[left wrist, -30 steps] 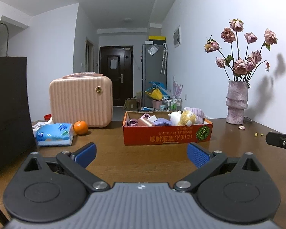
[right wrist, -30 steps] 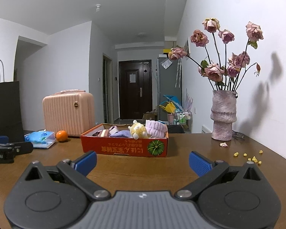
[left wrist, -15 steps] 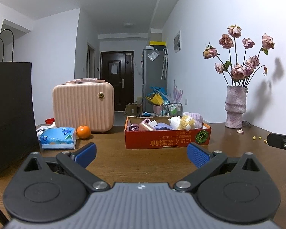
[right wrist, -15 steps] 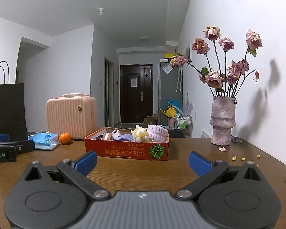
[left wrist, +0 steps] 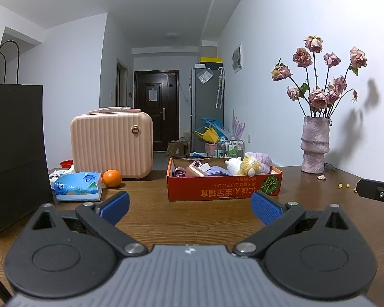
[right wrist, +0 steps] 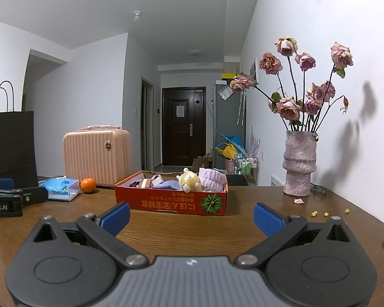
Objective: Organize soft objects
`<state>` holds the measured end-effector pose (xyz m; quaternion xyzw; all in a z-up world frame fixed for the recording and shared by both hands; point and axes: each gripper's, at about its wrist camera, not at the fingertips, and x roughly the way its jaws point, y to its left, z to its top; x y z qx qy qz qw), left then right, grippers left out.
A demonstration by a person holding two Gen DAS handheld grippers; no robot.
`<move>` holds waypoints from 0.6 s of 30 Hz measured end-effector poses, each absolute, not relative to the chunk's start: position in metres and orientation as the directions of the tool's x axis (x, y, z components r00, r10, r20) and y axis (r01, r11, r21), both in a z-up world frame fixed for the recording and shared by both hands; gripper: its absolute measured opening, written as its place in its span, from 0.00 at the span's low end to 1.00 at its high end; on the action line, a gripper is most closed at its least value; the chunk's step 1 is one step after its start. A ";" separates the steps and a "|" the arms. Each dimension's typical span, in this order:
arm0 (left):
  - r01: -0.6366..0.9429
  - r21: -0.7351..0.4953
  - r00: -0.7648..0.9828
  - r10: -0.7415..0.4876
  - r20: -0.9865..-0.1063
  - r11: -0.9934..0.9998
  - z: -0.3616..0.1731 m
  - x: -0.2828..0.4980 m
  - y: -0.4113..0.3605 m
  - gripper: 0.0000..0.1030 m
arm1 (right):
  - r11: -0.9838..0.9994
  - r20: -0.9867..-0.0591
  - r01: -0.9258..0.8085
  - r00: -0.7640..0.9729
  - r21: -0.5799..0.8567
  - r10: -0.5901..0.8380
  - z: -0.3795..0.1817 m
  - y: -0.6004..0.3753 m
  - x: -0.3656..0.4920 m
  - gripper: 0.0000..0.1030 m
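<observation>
box point(left wrist: 224, 192) contents overlap (pale plush point(left wrist: 234, 165) half-buried).

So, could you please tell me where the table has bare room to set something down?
Bare wood lies between both grippers and the red box, and between the box and the vase, apart from a petal and yellow crumbs. It is crowded by the tissue pack, orange, pink case and black bag.

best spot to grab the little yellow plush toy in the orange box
Pinch the yellow plush toy across its rounded upper body, coming down from above. It pokes above the rim of the orange box, with the lilac fabric roll close on its right, so a side approach looks blocked. Both grippers are open.
</observation>
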<state>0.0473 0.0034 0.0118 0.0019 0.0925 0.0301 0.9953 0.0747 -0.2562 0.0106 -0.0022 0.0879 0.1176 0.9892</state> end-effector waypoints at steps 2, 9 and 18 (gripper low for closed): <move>-0.059 0.009 0.981 0.059 -0.185 0.998 0.012 0.047 0.003 1.00 | 0.972 -0.174 -0.233 0.957 0.016 0.232 0.011 -0.256 0.075 1.00; -0.054 0.016 0.982 0.056 -0.178 0.998 0.013 0.045 0.002 1.00 | 0.972 -0.174 -0.233 0.957 0.016 0.233 0.010 -0.256 0.075 1.00; -0.055 0.016 0.983 0.057 -0.177 0.998 0.013 0.044 0.002 1.00 | 0.972 -0.176 -0.233 0.957 0.018 0.233 0.011 -0.256 0.074 1.00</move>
